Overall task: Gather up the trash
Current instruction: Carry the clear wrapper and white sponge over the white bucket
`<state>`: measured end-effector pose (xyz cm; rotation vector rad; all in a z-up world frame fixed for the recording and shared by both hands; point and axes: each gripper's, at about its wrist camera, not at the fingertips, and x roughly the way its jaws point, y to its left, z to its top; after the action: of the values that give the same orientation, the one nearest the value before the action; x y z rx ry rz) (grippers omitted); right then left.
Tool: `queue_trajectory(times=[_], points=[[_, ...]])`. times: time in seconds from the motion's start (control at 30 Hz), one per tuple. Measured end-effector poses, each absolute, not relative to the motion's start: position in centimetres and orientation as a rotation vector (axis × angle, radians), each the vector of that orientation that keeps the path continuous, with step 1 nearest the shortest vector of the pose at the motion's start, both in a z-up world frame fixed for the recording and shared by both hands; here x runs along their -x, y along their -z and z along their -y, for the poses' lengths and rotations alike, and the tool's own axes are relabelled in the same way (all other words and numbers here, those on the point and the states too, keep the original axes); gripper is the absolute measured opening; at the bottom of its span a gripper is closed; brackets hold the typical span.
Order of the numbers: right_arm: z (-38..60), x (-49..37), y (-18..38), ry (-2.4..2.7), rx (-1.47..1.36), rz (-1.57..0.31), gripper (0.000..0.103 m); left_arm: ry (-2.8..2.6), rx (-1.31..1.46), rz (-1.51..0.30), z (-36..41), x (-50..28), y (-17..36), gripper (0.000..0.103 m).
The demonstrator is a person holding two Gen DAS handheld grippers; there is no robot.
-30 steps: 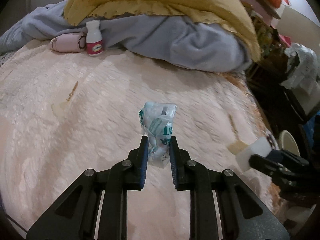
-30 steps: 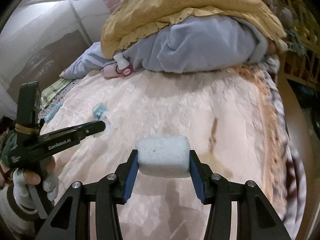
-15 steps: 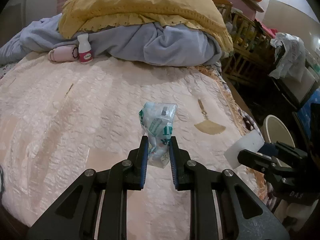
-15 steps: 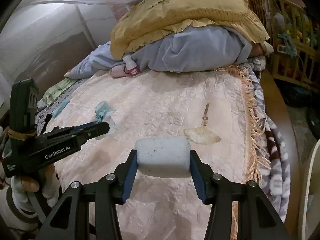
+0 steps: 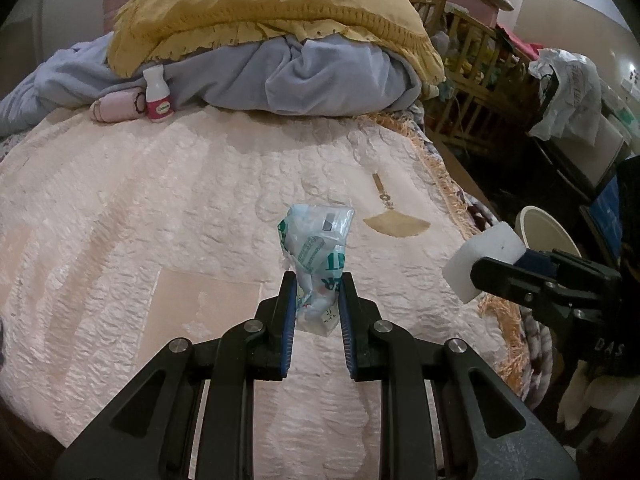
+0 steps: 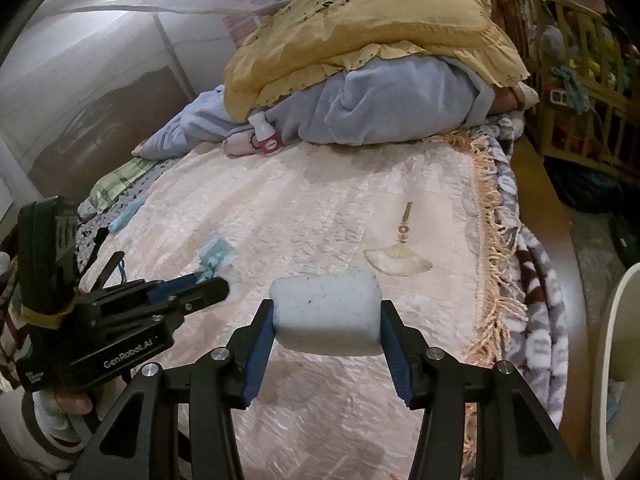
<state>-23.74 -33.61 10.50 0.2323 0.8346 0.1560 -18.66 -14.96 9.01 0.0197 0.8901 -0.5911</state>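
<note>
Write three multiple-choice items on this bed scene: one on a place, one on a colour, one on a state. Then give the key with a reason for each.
1. Where does the small white bottle stand?
A. against the blue blanket
B. in the white bin
C. on the floor

2. What colour is the cover on top of the pile?
A. red
B. mustard yellow
C. black

3. What is between the right gripper fingers?
A. nothing
B. a spoon
C. a white foam block

Key:
1 A, it stands on the bedspread at the blanket's edge.
2 B, the mustard yellow cover lies over the blanket.
3 C, both fingers press the block's ends.
</note>
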Motion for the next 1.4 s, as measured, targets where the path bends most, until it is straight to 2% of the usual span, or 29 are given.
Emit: queue_trajectory(times=[0.43,1.03,1.4], points=[[35.8,25.5,-11.7,-0.091,-0.248,-0.805,0.050,0.650,-0.049,-0.872,17.5,19.1,-10.0,0.018],[47.8,32.9,-12.3,0.164,-0.378,-0.746,0.050,0.850,-0.196,-0.855,30.8,22.6,-11.0,0.018],[52.9,36.3,-11.3,0.285,-0.446,-0.736,0.051,1.009,-0.173,-0.914,37.1,23.7,-11.0,0.018]])
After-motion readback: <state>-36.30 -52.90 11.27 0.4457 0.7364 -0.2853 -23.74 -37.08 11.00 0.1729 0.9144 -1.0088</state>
